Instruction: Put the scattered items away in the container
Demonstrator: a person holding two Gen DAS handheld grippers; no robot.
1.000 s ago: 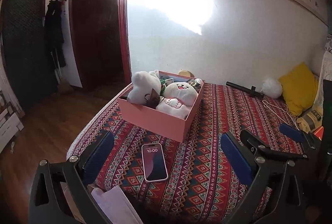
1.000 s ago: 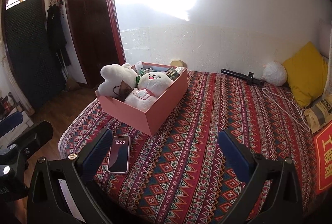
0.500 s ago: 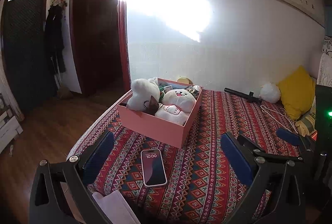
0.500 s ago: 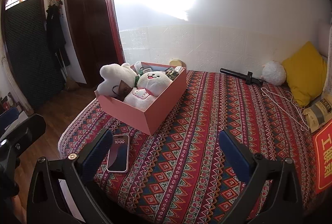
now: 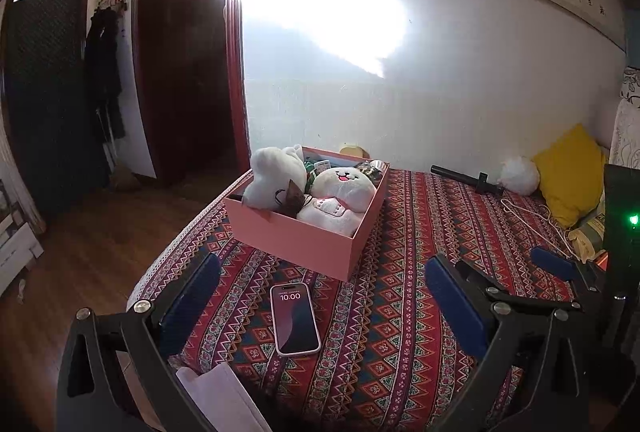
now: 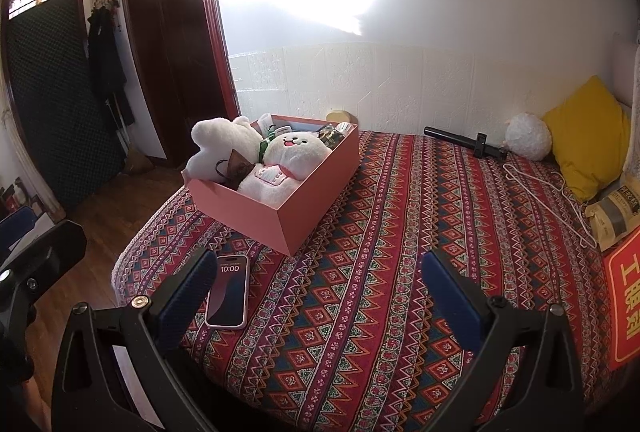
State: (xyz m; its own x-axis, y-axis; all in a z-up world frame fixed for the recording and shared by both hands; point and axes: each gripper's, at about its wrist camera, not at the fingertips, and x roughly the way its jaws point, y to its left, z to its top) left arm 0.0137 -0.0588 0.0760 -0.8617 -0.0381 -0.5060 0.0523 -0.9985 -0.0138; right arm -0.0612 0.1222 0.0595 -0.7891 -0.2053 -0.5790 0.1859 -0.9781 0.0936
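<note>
A pink box [image 5: 296, 244] stands on the patterned bedspread [image 5: 400, 332], holding two white plush toys [image 5: 340, 192] and small items. It also shows in the right wrist view [image 6: 256, 212], with the plush toys [image 6: 288, 160] inside. A phone [image 5: 295, 318] with a lit screen lies in front of the box; it also shows in the right wrist view [image 6: 227, 290]. My left gripper [image 5: 320, 300] is open and empty, held back above the phone. My right gripper [image 6: 320, 296] is open and empty, to the right of the phone.
A black rod [image 6: 464, 140], a white fluffy ball [image 6: 528, 136], a yellow cushion [image 6: 588, 136] and a white cord [image 6: 540, 192] lie at the far right of the bed. A paper bag [image 6: 616, 212] and red sign [image 6: 626, 296] sit at the right edge. The bed's left edge drops to wooden floor [image 5: 80, 264].
Both grippers have tilted slightly and drawn back a little; the box and phone sit lower and farther in view. Nothing was taken hold of or let go.
</note>
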